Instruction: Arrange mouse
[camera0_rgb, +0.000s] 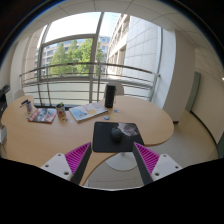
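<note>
A dark grey mouse (120, 132) sits on a black mouse pad (113, 138) at the near edge of a light wooden table (70, 132). My gripper (112, 157) is open and empty. Its two fingers, with magenta pads (78, 155), stand apart just short of the mouse pad's near edge. The mouse lies beyond the fingers, slightly towards the right one.
A black cylinder (109, 95) stands at the table's far side. An open magazine (86, 111), a small can (61, 110) and a colourful box (42, 115) lie to the left. Large windows with a railing are behind. A white wall is at the right.
</note>
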